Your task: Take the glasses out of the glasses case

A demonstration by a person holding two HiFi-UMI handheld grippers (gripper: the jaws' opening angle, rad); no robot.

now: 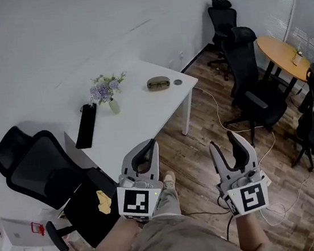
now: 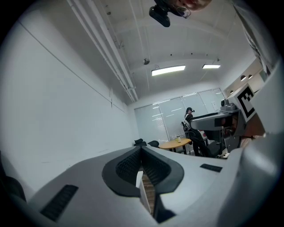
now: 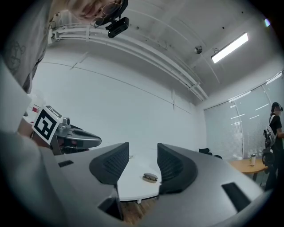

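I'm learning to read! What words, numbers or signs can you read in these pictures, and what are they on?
No words or numbers can be read.
Left tool cube: black-and-white square marker, a pattern, not letters.
Right tool cube: same kind of marker.
White box with red marks, lower left: too small to read.

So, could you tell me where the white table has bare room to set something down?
The white table is bare through its middle, between the long black slab and the olive oval glasses case. It is busiest round the vase of purple flowers.
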